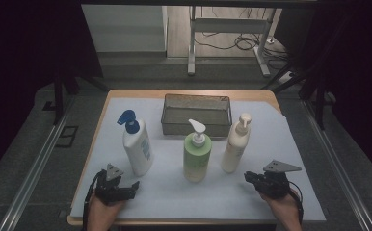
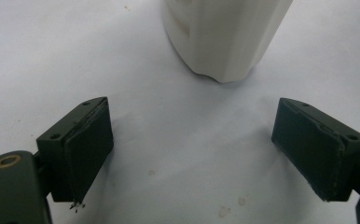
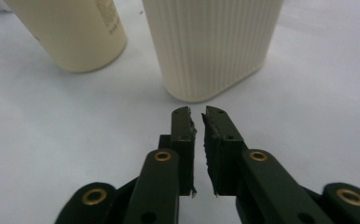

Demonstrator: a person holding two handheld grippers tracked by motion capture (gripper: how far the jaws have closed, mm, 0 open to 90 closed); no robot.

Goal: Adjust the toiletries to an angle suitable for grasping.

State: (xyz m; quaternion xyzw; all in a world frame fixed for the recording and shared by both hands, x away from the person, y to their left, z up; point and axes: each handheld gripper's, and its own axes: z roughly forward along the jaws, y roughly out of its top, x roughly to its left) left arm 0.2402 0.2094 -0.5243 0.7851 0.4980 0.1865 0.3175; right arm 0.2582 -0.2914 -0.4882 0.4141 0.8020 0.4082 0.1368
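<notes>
Three pump bottles stand in a row on a white-covered table, a gripper resting at each near corner.

High view: blue-capped bottle (image 1: 138, 144), green bottle (image 1: 197, 153) and cream bottle (image 1: 237, 144) before a wire basket (image 1: 196, 114). The left gripper (image 2: 192, 149) has jaws spread wide, empty, facing a white bottle base (image 2: 225, 37); the right gripper (image 3: 198, 135) is pinched nearly closed on nothing, before two ribbed and smooth bases.

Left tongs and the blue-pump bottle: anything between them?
Nothing. In the left gripper view, bare white sheet lies between the open left tongs and the blue-pump bottle.
</notes>
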